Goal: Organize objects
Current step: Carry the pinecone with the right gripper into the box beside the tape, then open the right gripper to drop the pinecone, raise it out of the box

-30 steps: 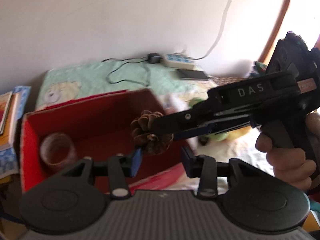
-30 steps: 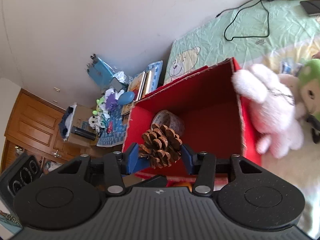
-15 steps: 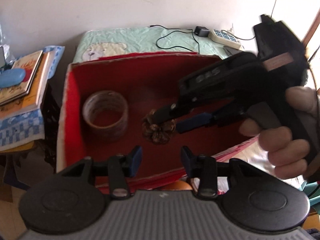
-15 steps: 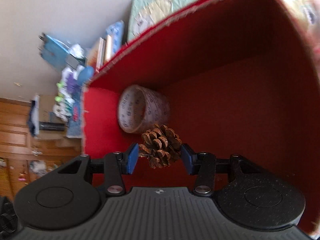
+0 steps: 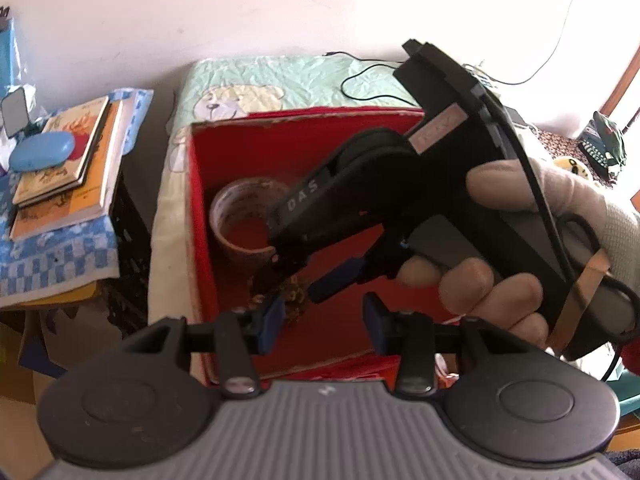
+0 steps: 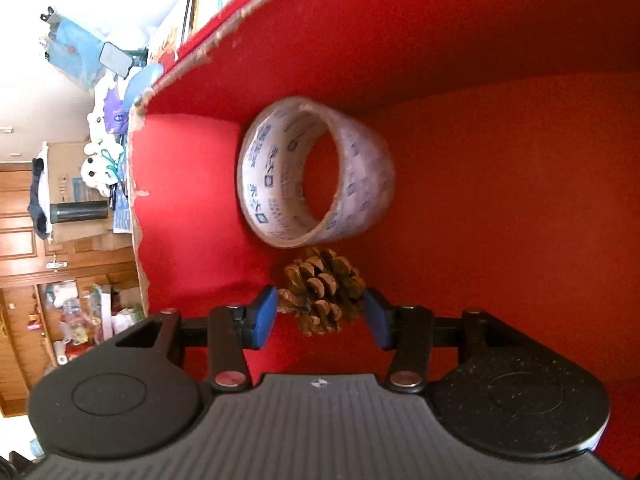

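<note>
A white wall stands behind a bed with a pale green sheet; on the bed sits an open red box, its left wall near the bed's left edge. From the left wrist camera, a roll of tape stands in the box's far left corner; the right gripper, held by a gloved hand, reaches down into the box and fills most of its right side; the pine cone peeks out under its tips, close to the left wall. The left gripper hangs over the near edge, its blue tongs spread with nothing between them. Books lie on a side table to the left.

From the right wrist camera, the red floor is bare to the right; the tape lies by the corner; the cone rests just below it, touching it. The right gripper's tongs have just been opening; the cone sits between them, with a gap at the left pad; the right pad looks very near, but I cannot tell if it touches.
</note>
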